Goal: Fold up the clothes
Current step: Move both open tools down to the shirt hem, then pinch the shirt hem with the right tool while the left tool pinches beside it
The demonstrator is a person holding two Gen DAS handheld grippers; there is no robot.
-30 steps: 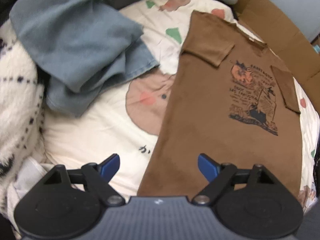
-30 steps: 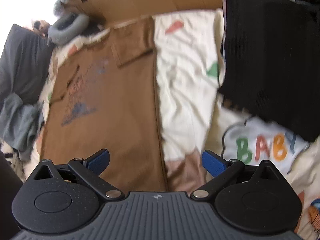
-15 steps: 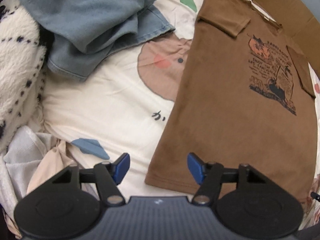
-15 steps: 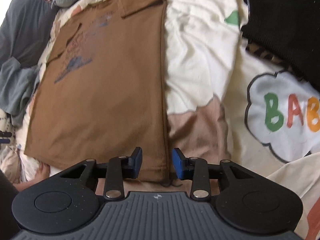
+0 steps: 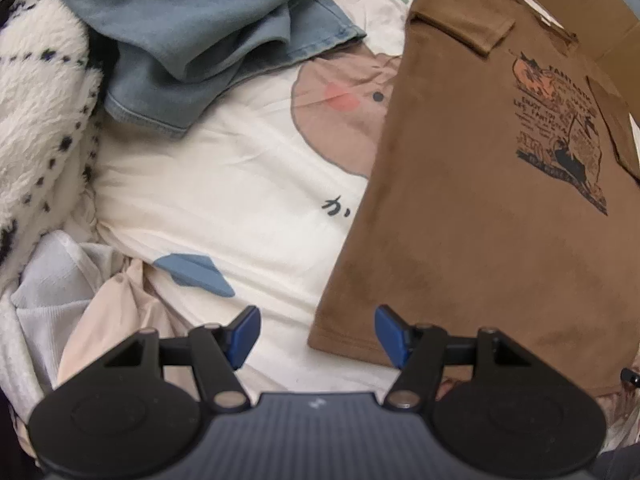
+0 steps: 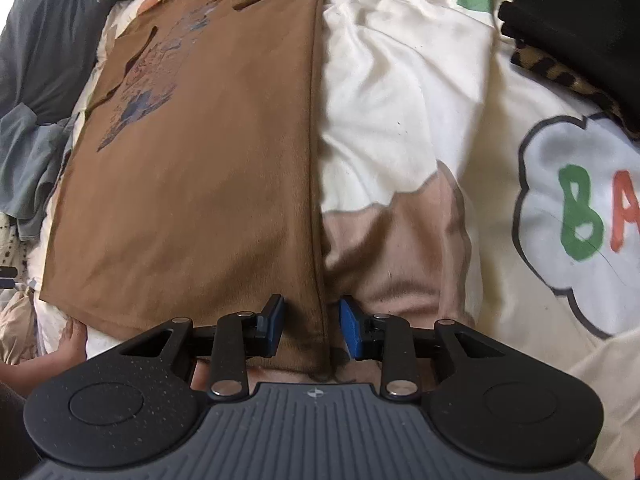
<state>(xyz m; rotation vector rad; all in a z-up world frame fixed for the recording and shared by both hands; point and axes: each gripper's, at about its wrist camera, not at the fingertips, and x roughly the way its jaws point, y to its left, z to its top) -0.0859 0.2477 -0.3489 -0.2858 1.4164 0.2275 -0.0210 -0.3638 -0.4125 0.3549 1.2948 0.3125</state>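
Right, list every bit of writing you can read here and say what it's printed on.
"BA": big green and orange letters in a cloud on the bedsheet, cut off at the frame edge.
"か": a black character on the bedsheet beside the brown T-shirt.
Chest print on the T-shirt: several lines of dark lettering, too small and blurred to read.

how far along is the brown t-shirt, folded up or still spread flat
Partly folded: the brown t-shirt lies flat on the bedsheet at full length, with both sleeves turned in over the chest.

One brown T-shirt (image 5: 480, 208), one blue-grey garment pile (image 5: 200, 28), one black garment (image 6: 580, 12), two tongs (image 5: 318, 336) (image 6: 312, 326)
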